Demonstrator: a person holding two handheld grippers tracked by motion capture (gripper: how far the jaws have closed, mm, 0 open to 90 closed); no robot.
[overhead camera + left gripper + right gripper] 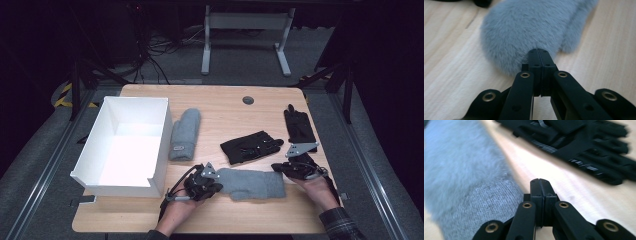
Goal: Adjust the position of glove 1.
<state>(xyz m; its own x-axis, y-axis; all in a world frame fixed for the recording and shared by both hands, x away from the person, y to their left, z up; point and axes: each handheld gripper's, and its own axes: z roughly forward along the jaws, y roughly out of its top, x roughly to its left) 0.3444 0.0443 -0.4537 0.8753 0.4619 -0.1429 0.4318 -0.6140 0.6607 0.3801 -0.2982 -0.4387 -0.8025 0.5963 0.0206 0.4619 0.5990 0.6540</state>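
Closed jaws of both grippers, left (216, 176) and right (276, 167), are being set at opposite ends of a grey mitten (252, 183) lying beside the box (159, 165), each apparently pinching only fabric, best lifted evenly.

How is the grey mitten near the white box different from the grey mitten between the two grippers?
The mitten beside the white box lies lengthwise away from the person; the mitten between the grippers lies crosswise. The first lies apart from both grippers; the second has the left gripper at its rounded tip and the right gripper at its knitted cuff. Both are grey, fluffy and flat on the table.
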